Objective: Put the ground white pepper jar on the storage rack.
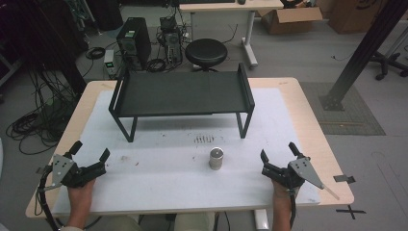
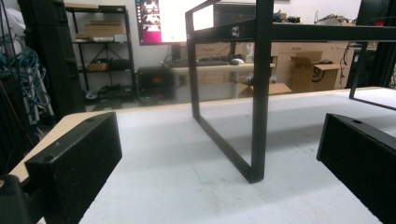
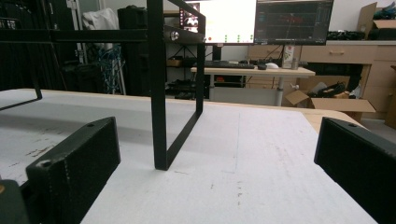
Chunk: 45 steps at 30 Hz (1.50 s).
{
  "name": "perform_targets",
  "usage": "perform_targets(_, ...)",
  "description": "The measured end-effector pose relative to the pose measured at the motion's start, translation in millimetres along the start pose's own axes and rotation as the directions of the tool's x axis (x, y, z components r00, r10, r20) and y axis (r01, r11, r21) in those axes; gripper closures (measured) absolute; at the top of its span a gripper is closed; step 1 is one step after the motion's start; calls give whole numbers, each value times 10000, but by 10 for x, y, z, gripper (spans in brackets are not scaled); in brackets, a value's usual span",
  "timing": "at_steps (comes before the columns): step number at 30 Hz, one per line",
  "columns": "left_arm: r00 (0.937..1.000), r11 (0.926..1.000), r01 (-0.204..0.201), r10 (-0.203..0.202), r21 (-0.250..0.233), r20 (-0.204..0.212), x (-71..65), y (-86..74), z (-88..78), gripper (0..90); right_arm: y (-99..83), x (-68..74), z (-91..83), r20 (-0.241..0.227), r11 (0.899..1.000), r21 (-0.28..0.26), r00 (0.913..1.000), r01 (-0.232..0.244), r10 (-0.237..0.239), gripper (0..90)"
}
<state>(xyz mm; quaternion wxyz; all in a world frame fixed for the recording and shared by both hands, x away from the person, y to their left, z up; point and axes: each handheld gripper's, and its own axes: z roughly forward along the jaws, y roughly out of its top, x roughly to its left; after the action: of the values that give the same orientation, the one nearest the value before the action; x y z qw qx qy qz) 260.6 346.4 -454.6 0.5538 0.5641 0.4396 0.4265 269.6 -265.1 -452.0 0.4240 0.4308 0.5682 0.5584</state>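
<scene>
1. Cluttered workshop floor with cables, a computer tower and a round black stool [image 1: 206, 54] lies beyond a pale wooden tabletop [image 1: 308, 120] covered by a white mat [image 1: 163, 183].
2. At the far half of the mat stands a black metal shelf rack on thin legs [image 1: 180, 94]; its near legs show close up in the left gripper view [image 2: 259, 93] and the right gripper view [image 3: 158, 84].
3. A small silver metal cylinder [image 1: 216, 159] stands upright on the mat in front of the rack, a little right of centre and nearer the right hand than the left.
4. The left hand-held gripper [image 1: 89, 155] rests at the near left of the mat with its jaws spread wide and nothing between them.
5. The right hand-held gripper [image 1: 279, 155] sits at the near right, likewise wide and empty, with the cylinder off to its left and apart from it.
6. My judgement is that the step in hand is a reach for the cylinder, best made with the right one.
7. To do it well, turn the jaws towards the cylinder, keep them wide until they straddle it, come in low and level, and close on the middle of its side so it does not tip.
8. Keep clear of the rack's near right leg during the approach.
</scene>
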Motion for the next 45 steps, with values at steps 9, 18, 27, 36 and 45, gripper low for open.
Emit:
perform_targets(9, 10000, 10000, 6, -6, -28, 25, 2, -1, -4, 3, 0, 1, 0, -5, 10000, -7, 10000, 23, -23, 0)
perform_targets(18, 10000, 10000, 15, -15, -19, 18, 2, -1, -3, 2, 1, -1, 2, -10, 10000, 17, 10000, -10, 10, 0)
perform_targets(27, 10000, 10000, 6, -6, -7, 20, 2, 0, -1, 2, 2, 0, 1, -12, 10000, 7, 10000, 17, -17, 0)
perform_targets(36, 10000, 10000, 10, -10, -22, 16, 2, 0, -3, 2, 4, 1, -3, -2, 10000, -48, 10000, 24, -24, 0)
perform_targets(45, 10000, 10000, 15, -15, -23, 16, 2, 0, -3, 3, 144, 33, 15, -275, 9999, -25, 9996, 103, -103, 0)
